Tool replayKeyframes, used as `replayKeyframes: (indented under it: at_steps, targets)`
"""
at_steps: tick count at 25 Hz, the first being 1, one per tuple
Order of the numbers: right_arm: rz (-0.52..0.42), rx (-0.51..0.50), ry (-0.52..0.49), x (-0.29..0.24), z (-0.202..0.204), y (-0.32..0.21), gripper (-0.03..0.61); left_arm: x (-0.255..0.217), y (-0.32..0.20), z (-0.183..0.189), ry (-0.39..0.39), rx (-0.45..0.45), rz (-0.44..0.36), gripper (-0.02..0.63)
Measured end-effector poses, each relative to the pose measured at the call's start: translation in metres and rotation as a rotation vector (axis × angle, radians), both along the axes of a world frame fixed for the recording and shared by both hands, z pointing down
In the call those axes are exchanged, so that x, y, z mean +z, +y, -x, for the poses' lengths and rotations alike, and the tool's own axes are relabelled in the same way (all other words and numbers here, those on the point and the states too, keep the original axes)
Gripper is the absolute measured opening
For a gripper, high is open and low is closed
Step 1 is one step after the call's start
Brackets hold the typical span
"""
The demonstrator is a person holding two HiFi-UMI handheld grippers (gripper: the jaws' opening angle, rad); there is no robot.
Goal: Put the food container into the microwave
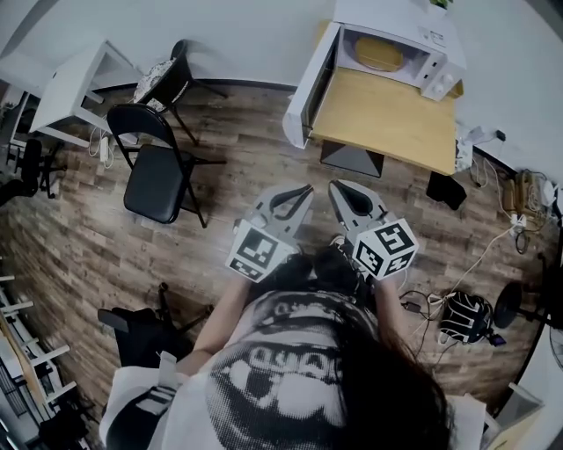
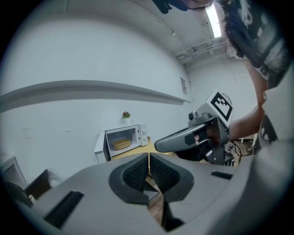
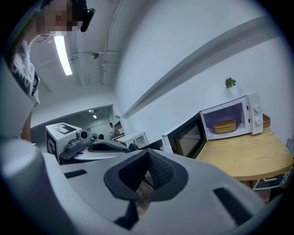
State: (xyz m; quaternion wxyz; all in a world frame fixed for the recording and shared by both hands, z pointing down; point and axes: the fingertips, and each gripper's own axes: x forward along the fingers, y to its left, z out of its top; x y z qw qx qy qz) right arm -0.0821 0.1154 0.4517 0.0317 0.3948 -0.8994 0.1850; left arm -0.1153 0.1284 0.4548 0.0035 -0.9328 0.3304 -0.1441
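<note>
In the head view both hands are hidden under the marker cubes of the left gripper (image 1: 303, 192) and right gripper (image 1: 339, 188), and the person's hair (image 1: 387, 395) covers the forearms. The top edge cuts off the plant (image 1: 437, 3) on the microwave (image 1: 413, 26). In the left gripper view the food container (image 2: 121, 144) is too small for me to tell lid from body. In the right gripper view a distant person (image 3: 111, 130) is too small to make out, and the table (image 3: 248, 158) runs off the picture's rim. I can't identify a dark thing (image 1: 132, 330) on the floor.
</note>
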Motion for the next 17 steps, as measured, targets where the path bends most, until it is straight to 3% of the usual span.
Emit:
replayKeyframes:
  at_steps: [17]
  targets:
    - [0.000, 0.016, 0.004, 0.008, 0.015, 0.013, 0.005, 0.003, 0.017, 0.020, 0.012, 0.010, -0.018, 0.008]
